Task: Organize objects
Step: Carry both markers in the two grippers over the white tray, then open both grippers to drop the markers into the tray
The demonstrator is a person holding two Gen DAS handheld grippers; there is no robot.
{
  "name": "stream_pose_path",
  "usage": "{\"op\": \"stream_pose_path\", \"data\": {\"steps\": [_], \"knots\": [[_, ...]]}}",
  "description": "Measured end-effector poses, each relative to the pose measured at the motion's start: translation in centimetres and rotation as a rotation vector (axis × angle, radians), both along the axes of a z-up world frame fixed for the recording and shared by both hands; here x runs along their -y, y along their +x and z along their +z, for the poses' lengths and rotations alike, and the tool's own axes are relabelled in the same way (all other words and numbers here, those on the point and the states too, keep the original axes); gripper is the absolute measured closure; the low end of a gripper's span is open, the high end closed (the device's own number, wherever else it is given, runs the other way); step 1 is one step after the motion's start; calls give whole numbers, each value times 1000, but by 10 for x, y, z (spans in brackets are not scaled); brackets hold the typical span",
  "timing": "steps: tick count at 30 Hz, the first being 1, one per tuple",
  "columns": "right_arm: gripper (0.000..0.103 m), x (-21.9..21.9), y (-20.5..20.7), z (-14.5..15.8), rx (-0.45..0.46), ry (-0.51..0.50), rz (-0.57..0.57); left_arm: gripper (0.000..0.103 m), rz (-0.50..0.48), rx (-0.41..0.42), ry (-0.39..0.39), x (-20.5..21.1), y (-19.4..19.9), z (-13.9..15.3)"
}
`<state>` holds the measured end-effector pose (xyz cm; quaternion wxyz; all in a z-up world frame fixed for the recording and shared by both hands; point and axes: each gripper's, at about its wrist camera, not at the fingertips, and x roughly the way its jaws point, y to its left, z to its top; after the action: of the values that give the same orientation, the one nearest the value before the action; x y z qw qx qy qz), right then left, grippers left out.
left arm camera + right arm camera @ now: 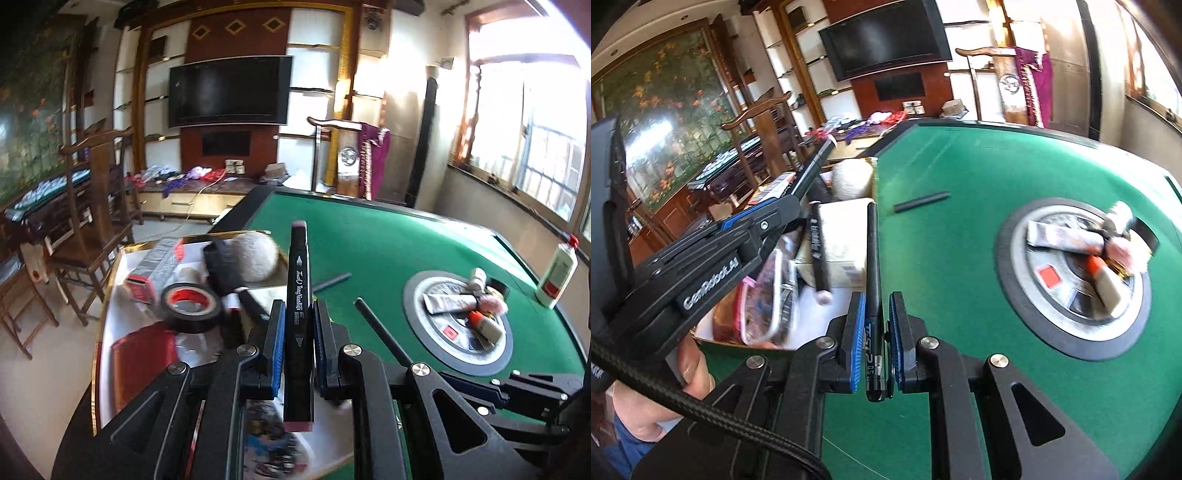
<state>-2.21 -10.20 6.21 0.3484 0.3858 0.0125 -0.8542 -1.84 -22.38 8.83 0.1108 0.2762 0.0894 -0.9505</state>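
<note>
My left gripper point(298, 332) is shut on a black art marker point(298, 280) with pink ends, held upright over the near edge of a gold-rimmed tray point(107, 295). The right wrist view shows this gripper point(786, 208) from the side, with the marker point(813, 165) sticking up past it. My right gripper point(877, 332) is shut on a slim black pen point(873, 258), which points forward over the green felt point(960, 177) beside the tray. The pen point(384, 332) also shows in the left wrist view.
The tray holds a black tape roll point(192, 306), a red and grey box point(155, 273), a white fluffy ball point(255, 258) and another black marker point(819, 251). A short black stick point(332, 281) lies on the felt. The table's centre disc point(417, 306) carries several small items. A white bottle point(557, 273) stands far right.
</note>
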Motion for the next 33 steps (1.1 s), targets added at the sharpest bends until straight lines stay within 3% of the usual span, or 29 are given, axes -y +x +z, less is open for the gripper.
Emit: {"op": "stream_pose_path", "data": {"steps": [8,24,30,31,33], "knots": [[92,49,-2,-5,32,-2,73,91,174,34,110,72,4,-13],[91,101,-10,-26,81,31,118,91,207,108,180,92,-2,-35],[91,108,-6,-28,44,74,133,90,210,117,209,95,-3,-37],[91,107,-5,-27,38,78,135,88,209,114,219,96,-3,-37],[90,102,-1,-20,20,60,131,73,211,113,232,98,-2,-38]]}}
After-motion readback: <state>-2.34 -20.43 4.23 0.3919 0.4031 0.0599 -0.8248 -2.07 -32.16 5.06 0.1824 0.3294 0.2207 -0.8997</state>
